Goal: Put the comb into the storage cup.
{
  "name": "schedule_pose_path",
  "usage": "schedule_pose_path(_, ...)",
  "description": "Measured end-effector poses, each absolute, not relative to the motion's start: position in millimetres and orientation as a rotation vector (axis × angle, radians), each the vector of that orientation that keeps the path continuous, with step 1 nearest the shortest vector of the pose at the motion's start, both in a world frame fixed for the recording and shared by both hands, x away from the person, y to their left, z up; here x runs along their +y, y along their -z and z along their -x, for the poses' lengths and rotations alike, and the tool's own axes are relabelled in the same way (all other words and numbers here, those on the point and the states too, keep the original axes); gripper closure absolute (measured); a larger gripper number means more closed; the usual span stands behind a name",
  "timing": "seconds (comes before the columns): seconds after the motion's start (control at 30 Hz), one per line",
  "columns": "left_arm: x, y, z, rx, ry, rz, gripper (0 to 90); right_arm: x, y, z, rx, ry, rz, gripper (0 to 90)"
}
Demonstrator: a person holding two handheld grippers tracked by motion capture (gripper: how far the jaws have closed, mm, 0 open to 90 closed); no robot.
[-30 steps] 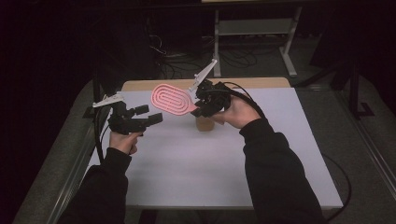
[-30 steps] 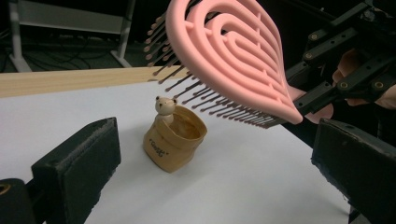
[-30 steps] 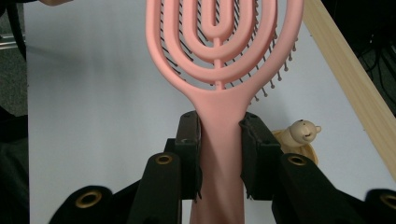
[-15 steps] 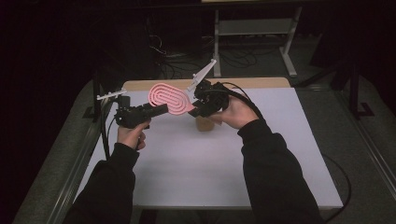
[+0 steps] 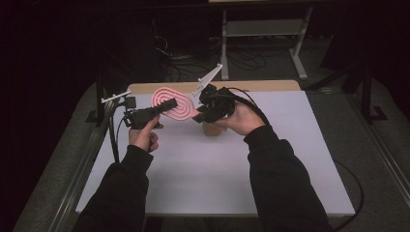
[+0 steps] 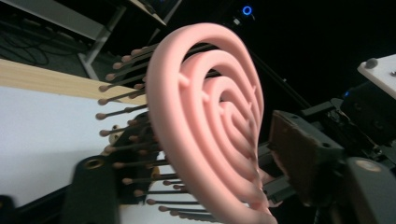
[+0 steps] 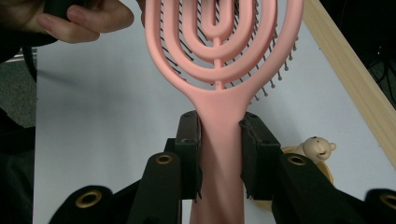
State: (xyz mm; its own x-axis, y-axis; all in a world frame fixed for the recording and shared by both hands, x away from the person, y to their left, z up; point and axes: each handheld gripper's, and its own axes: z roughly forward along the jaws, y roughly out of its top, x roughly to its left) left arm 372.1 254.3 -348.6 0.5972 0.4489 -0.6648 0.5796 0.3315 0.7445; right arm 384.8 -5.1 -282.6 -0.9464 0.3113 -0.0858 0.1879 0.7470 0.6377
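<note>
We see the right gripper [image 7: 219,140] clamped on the handle of a pink hairbrush [image 7: 219,56], jaws pressed tight on both sides, holding it lifted above the white table [image 5: 217,179]. In the high view the brush [image 5: 173,103] sits between both hands, over the table's far side. The left gripper [image 6: 201,186] has its jaws spread wide, one either side of the brush head [image 6: 210,116], not closed on it; contact we cannot tell. A small bear figure [image 7: 317,148] stands on the table under the right gripper.
</note>
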Motion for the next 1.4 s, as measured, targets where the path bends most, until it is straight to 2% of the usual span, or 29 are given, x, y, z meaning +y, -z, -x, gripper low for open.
schedule_pose_path(0.03, 254, 348, -372, 1.006, 0.104, -1.292, 34.2, -5, 283, -385, 2.759, -0.977, -0.398, 69.5)
schedule_pose_path(0.1, 254, 347, -373, 1.015, 0.099, -1.293, 40.6, -5, 282, -386, 2.748, -0.993, -0.398, 69.5)
schedule_pose_path(0.4, 255, 346, -370, 0.997, 0.116, -1.234, 50.6, -2, 284, -386, 2.739, -0.997, -0.398, 69.4)
schedule_pose_path(0.47, 254, 345, -370, 0.963, 0.157, -1.211, 57.7, -1, 285, -387, 2.736, -1.001, -0.410, 69.4)
schedule_pose_path(0.5, 254, 345, -370, 0.963, 0.157, -1.211, 58.5, -1, 285, -387, 2.737, -1.005, -0.411, 69.4)
schedule_pose_path(0.9, 251, 342, -374, 0.926, 0.181, -1.210, 61.2, 1, 290, -391, 2.742, -1.007, -0.439, 69.6)
schedule_pose_path(1.13, 245, 333, -371, 0.900, 0.098, -1.262, 61.3, 1, 292, -392, 2.753, -1.013, -0.452, 69.6)
schedule_pose_path(1.4, 237, 324, -371, 0.881, 0.070, -1.312, 61.5, -3, 293, -393, 2.767, -1.038, -0.470, 67.8)
